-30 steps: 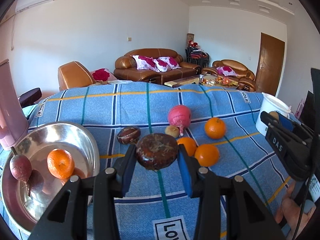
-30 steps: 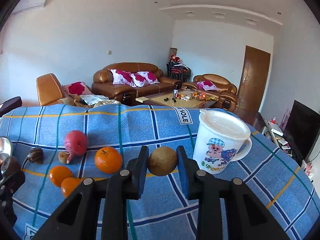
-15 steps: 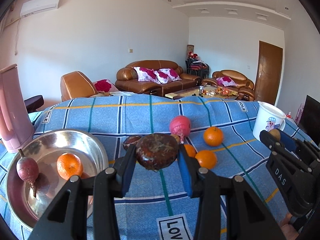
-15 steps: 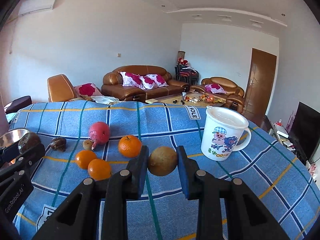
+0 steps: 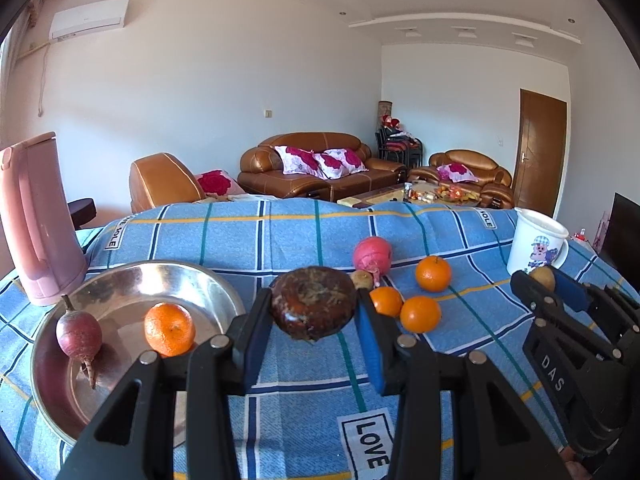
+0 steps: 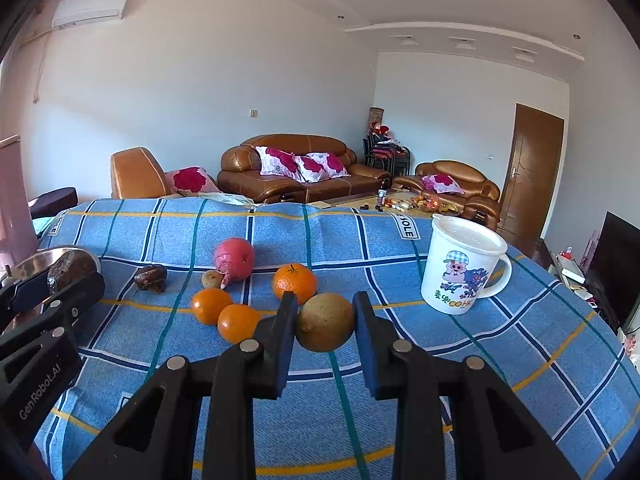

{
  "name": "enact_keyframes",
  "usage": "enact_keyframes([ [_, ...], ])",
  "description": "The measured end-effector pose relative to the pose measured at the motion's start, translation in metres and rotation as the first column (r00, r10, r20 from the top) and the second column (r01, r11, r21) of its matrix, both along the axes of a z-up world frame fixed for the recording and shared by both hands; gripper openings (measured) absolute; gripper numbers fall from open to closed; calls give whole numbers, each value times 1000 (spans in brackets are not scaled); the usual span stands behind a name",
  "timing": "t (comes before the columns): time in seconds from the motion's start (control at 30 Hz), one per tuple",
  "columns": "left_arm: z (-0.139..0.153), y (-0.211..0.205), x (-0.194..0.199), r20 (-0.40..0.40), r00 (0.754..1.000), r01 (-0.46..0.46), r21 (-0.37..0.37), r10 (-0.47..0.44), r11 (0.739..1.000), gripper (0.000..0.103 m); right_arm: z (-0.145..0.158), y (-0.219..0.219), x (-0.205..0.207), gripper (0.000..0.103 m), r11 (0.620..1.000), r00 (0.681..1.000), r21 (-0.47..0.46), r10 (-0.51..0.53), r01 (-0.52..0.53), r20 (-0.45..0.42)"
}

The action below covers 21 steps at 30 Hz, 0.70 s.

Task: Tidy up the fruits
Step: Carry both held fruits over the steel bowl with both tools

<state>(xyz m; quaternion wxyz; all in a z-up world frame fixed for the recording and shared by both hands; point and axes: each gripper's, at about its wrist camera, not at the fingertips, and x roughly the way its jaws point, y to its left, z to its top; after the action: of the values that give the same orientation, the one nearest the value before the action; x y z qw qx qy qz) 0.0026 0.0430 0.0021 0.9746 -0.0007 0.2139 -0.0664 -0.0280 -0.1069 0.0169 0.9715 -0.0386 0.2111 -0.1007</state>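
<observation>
Left tool [image 5: 314,312] is level above the surface [image 5: 304,392], gripping dark brown fruit [image 5: 314,303] right of metal bowl [image 5: 120,280]. Right tool [image 6: 325,322], also level, grips greenish-brown fruit [image 6: 325,321] w/ white mug [image 6: 460,268] beyond.

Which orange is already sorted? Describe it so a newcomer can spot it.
Start at the pink kettle on the left of the blue checked cloth. In front of it sits a steel bowl; the orange lies inside, beside a dark red beet. The other three oranges lie loose on the cloth.
</observation>
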Motion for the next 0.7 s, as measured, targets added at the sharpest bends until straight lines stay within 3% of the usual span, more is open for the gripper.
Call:
enact_keyframes([
  [0.7,0,35,-16,3,1000,-20,-10,20,1000,43,0,46,-8,31,997,997,-15,71,-71,9],
])
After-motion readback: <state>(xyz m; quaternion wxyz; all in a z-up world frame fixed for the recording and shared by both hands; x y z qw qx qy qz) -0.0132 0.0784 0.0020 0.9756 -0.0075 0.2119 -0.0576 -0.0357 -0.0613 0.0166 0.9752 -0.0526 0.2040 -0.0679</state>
